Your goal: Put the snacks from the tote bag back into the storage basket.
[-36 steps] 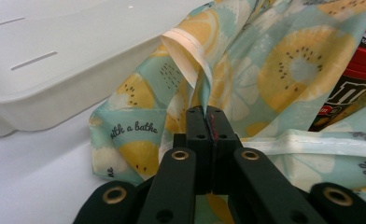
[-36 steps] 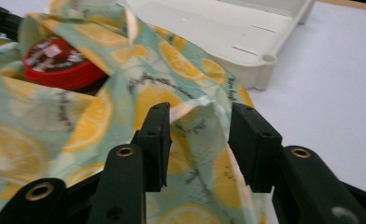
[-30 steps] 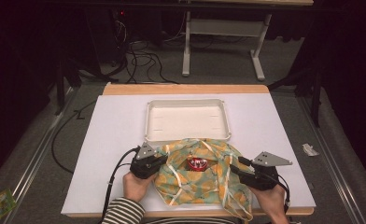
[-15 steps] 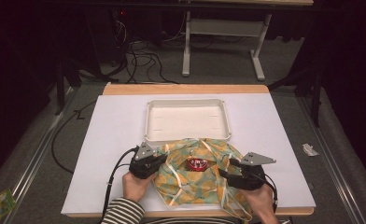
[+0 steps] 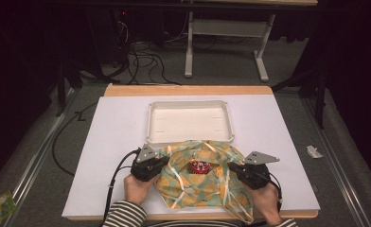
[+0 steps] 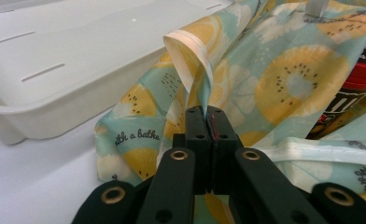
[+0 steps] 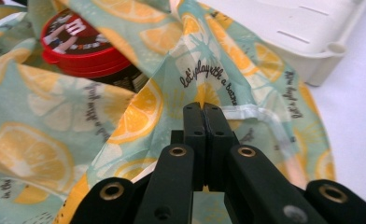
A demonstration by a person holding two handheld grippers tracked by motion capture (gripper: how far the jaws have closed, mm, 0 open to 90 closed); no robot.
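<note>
A teal cloth bag (image 5: 193, 189) printed with yellow citrus slices lies crumpled at the table's near edge. A red-lidded tin (image 5: 200, 166) shows through its opening and appears again as the tin (image 7: 76, 39) in the right gripper view. My left gripper (image 5: 162, 163) is at the bag's left side, and its jaws (image 6: 208, 112) are shut on a pale strap (image 6: 190, 56) at the rim. My right gripper (image 5: 231, 168) is at the bag's right side; its jaws (image 7: 203, 108) have just been closing and now pinch the bag's fabric (image 7: 228, 70).
A shallow white tray (image 5: 190, 120) sits just beyond the bag, its near rim touching the cloth. A white sheet (image 5: 117, 127) covers the table. Bare sheet lies left and right of the tray. Cables and a desk frame stand on the floor behind.
The right gripper shifted slightly in toward the bag and closed its jaws on the fabric. The left gripper and the bag's left side stayed as they were.
</note>
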